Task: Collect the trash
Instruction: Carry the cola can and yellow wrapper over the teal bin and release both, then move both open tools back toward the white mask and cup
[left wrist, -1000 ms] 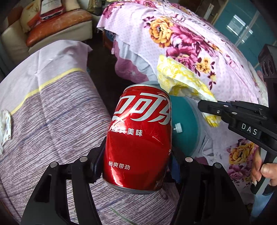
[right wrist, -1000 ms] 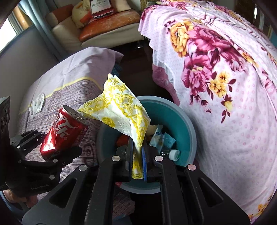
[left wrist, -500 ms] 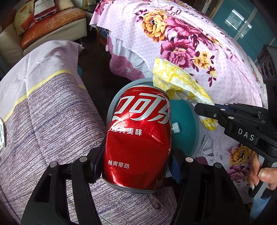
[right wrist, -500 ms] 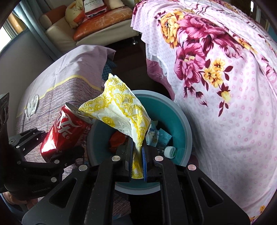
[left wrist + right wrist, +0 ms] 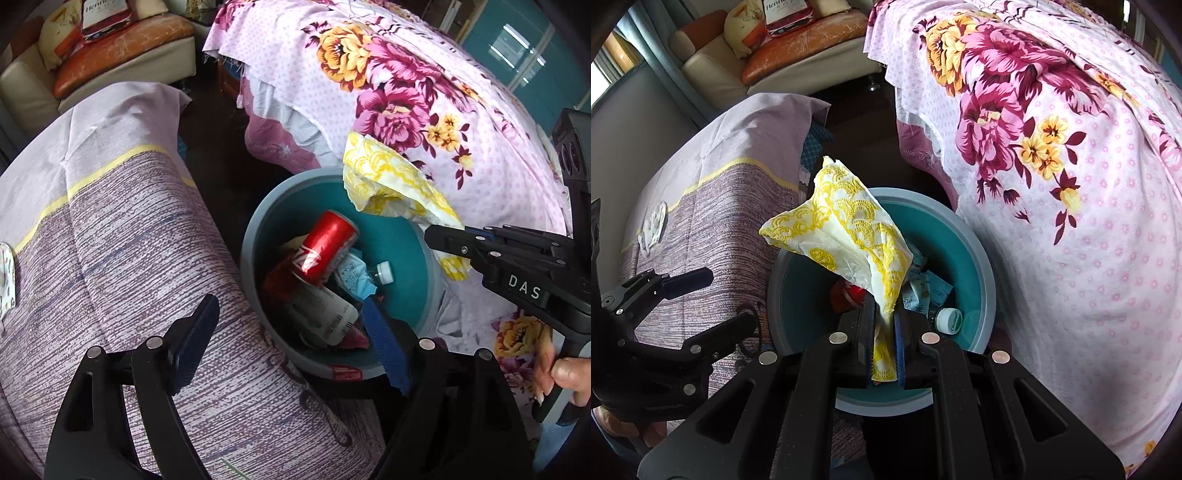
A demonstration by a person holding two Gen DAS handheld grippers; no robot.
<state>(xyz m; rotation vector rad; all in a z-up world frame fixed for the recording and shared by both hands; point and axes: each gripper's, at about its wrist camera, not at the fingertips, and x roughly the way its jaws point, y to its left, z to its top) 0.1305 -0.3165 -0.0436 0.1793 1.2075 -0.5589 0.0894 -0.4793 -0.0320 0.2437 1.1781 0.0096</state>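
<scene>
The yellow-patterned wrapper [image 5: 846,236] was thin, crinkled film, by the look of it nearly weightless and floppy. The right claw [image 5: 884,343] was pinched together on its lower tail, directly above the teal bin [image 5: 982,258], and the rest of the sheet fanned up and away over the bin's far rim. Such a thing would probably drift or cling to the pads when let go, not fall straight, so the hold on one gathered corner looked sensible; a grip on the flat middle would likely have slid.

The red can [image 5: 325,245] lay tilted inside the bin, on top of the other rubbish. It looked empty and slightly dented, so light, stiff enough across its width, but smooth and inclined to roll. The left claw [image 5: 291,339] hung over the bin's near rim with its jaws opening wide and nothing between them. The near side of the bin pressed against the striped purple cloth [image 5: 122,258].

Under and beside the can the bin held a clear bottle with a white cap [image 5: 384,271], lying toward the bin's right wall, a pale blue crumpled packet [image 5: 354,277] touching the can, a labelled clear wrapper with a barcode [image 5: 328,314] nearer the near rim, and some reddish scraps below that I could not identify. The bin appeared roughly half filled, with room left for the wrapper.
</scene>
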